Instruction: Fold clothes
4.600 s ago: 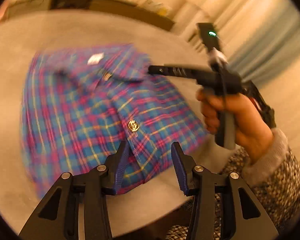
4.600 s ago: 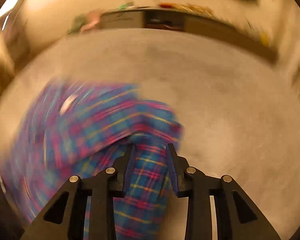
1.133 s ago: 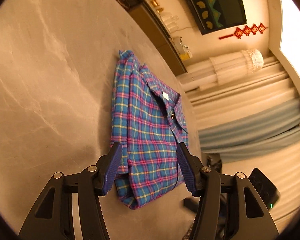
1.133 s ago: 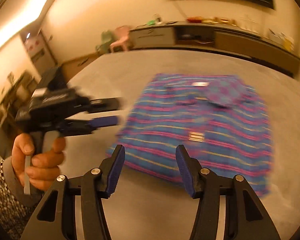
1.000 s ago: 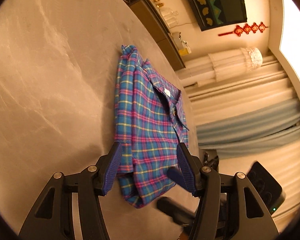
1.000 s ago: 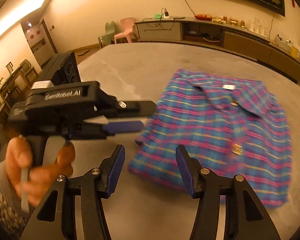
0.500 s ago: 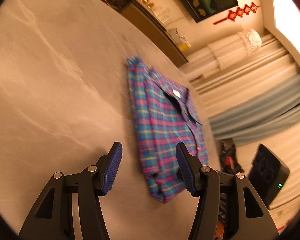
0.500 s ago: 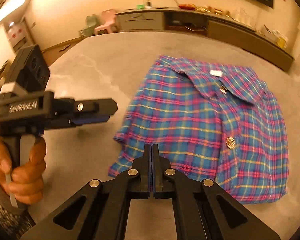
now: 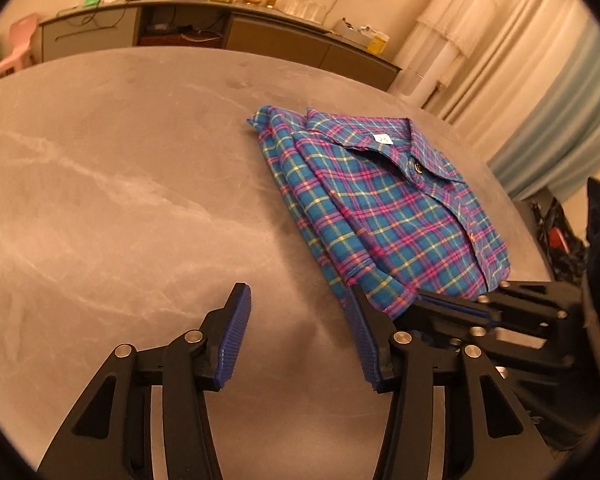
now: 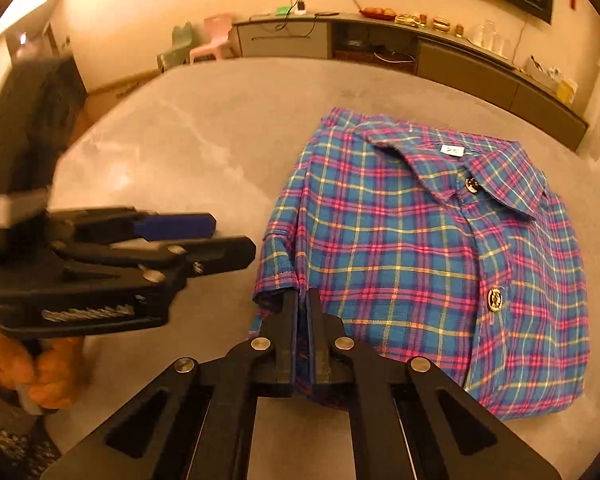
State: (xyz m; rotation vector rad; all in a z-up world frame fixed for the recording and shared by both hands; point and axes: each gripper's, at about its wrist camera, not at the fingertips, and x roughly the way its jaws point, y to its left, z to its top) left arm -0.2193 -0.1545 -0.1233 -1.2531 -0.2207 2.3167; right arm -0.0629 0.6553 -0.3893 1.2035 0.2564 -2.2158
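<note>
Right gripper [image 10: 303, 300] is pressed together, pinching the near-left bottom corner of the plaid shirt [image 10: 412, 264]; cloth shows between the two black fingers right down the slot. Left gripper [image 9: 296, 332] has its blue pads spread and closing, nothing between them, only bare table [image 9: 120, 200] under the gap; its right pad sits just beside the shirt's near corner at about 3 o'clock of the gap, touching or not, cannot tell. Plaid shirt is folded into a rough rectangle, blue with pink and yellow lines, lying flat on the grey marbled table, collar up at 12 o'clock of the garment with a small white label [image 10: 452, 150] inside. Two metal buttons down the placket, upper button [image 10: 471, 185] at the collar, lower button [image 10: 495, 299] toward 5 o'clock of it. In the right wrist view the shirt fills the 1 to 4 o'clock part of the frame; the left gripper comes in from 9 o'clock, held by a hand [image 10: 40, 372] at 8 o'clock, blurred. In the left wrist view the shirt lies at 1 to 3 o'clock, and the right gripper's black body enters from 4 o'clock, tips on the shirt's near corner. Long sideboard [image 10: 380, 46] runs along the far wall at 12 o'clock, pink chair [image 10: 214, 38] at 11, pale curtains [image 9: 500, 52] at 2 o'clock in the left wrist view.
</note>
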